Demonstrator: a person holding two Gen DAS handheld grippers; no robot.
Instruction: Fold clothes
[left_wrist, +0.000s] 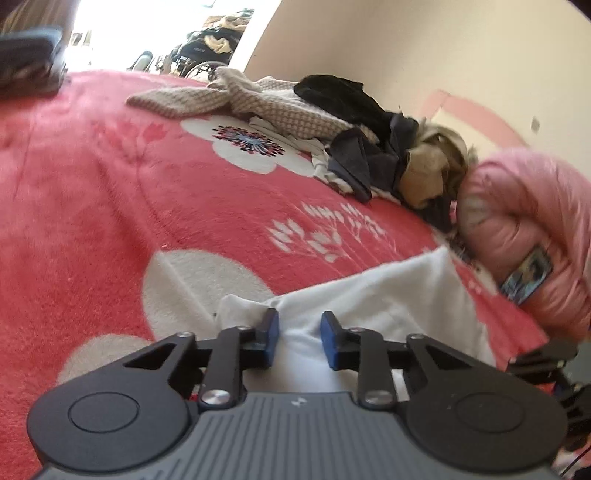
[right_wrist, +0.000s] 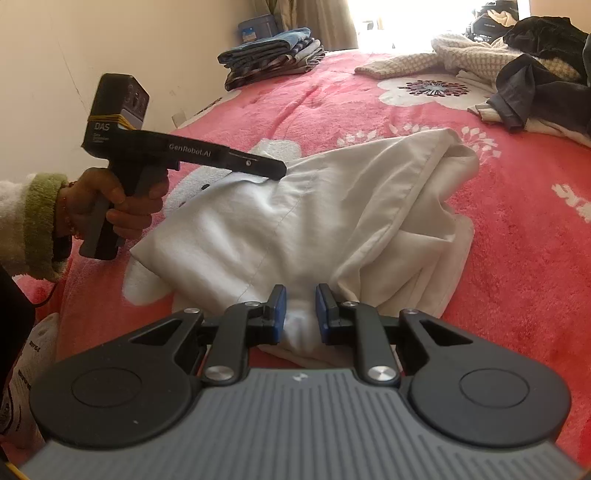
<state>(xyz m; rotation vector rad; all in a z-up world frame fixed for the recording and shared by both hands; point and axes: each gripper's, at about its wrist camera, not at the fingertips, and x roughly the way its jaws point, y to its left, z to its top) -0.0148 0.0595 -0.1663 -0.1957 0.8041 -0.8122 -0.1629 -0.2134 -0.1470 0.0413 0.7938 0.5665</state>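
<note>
White garment (right_wrist: 332, 206) lies crumpled on the red floral bed blanket (right_wrist: 498, 258), near edge toward the cameras. Right hand-held gripper (right_wrist: 300, 310): jaws narrow, pinching a bunched fold of the white garment at its near edge. Left hand-held gripper (left_wrist: 298, 339): jaws narrow, white cloth sits between the blue pads (left_wrist: 271, 338); can't confirm pads press on it. In the right wrist view a hand (right_wrist: 122, 206) in a green cuff holds the left unit over the garment's far-left edge. Unfolded clothes pile (left_wrist: 354, 147) and pink jacket (left_wrist: 528, 236) beyond. Folded stack (right_wrist: 269, 55) by the wall.
</note>
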